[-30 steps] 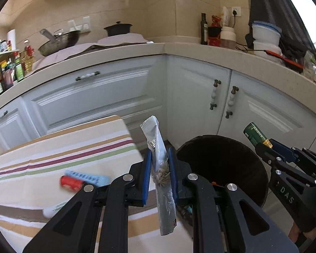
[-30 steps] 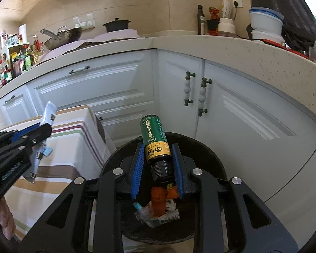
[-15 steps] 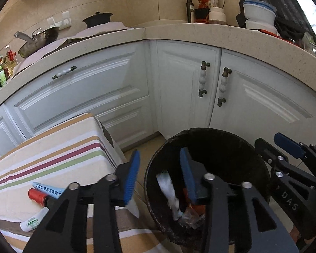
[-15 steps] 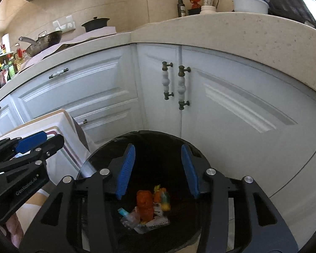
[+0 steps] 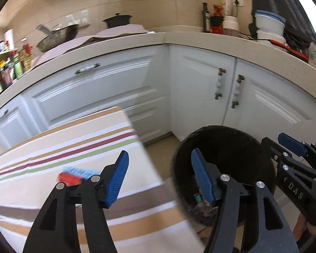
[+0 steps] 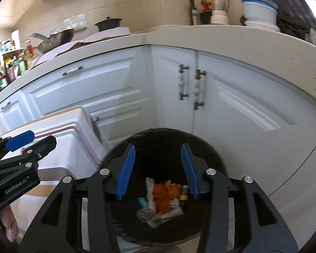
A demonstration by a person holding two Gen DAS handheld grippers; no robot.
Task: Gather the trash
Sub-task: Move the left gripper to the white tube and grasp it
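Note:
A black round bin [image 6: 164, 139] stands on the floor beside the table, with several wrappers, orange pieces and a small green bottle [image 6: 184, 193] at its bottom. My right gripper [image 6: 157, 168] hangs open over the bin, nothing between its blue pads. My left gripper [image 5: 160, 178] straddles the table's corner and the bin's rim [image 5: 221, 129]; its jaws are opening and hold nothing. On the striped tablecloth [image 5: 59, 147] lie a red item [image 5: 68, 178] and a blue-white tube [image 5: 80, 171], left of the left gripper. Each gripper shows at the edge of the other's view.
White cabinet doors [image 6: 231, 113] with knobbed handles stand close behind the bin. The beige counter [image 5: 200, 40] above carries a wok, a black pot, bottles and stacked white bowls. A hand [image 6: 9, 221] shows at the lower left of the right wrist view.
The left gripper let the silvery wrapper fall into the bin, then swung back left toward the table. The right gripper let go of the green bottle, which now lies in the bin.

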